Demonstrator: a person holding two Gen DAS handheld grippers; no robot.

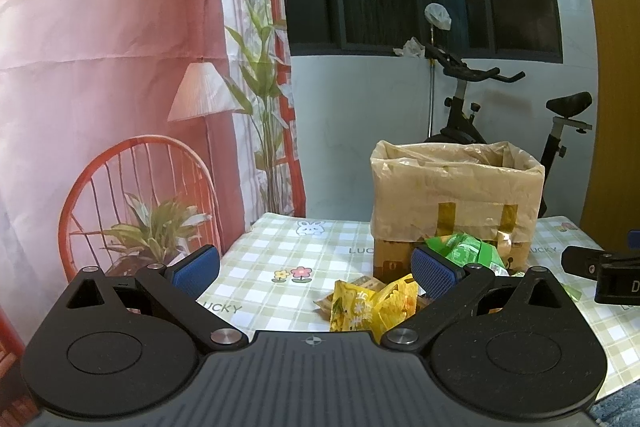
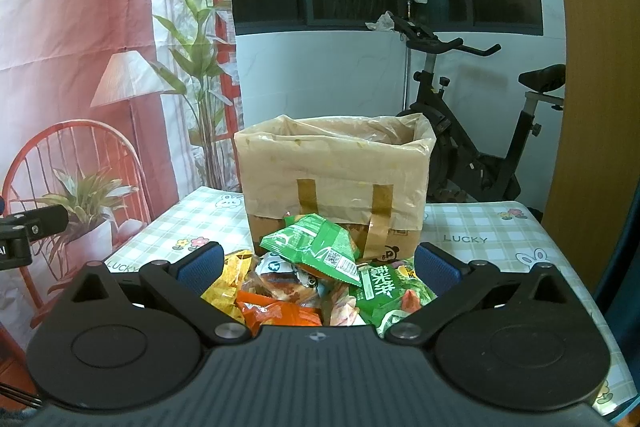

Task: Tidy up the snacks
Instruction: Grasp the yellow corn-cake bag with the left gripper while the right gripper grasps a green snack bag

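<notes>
Both grippers wide open, nothing held. Left gripper (image 1: 316,269): blue pads (image 1: 196,269) spread far apart, over the checked tablecloth (image 1: 272,247), lower centre of frame. Yellow snack packs (image 1: 374,303) lie on the cloth just inside the right pad, lower centre-right. Green packs (image 1: 466,251) behind them, leaning against the front of the cardboard box (image 1: 456,203); box has a clear plastic liner taped on w/ brown tape, sits centre-right. Right gripper (image 1: 600,269) seen at the right edge of the left cam.

Right gripper (image 2: 316,269): jaws spread wide too, snack pile between the pads at lower centre. On top a green pack (image 2: 316,247) w/ QR code, another green pack (image 2: 384,295) to its right, orange pack (image 2: 276,311) low centre, yellow packs (image 2: 226,285) at left by the left pad. Pile is touching the front of the box (image 2: 332,183), which sits mid-frame; can't tell what's inside it. Left gripper (image 2: 24,231) at the left edge. Exercise bike (image 2: 480,131) behind the table at right, printed backdrop (image 2: 80,47) at left
</notes>
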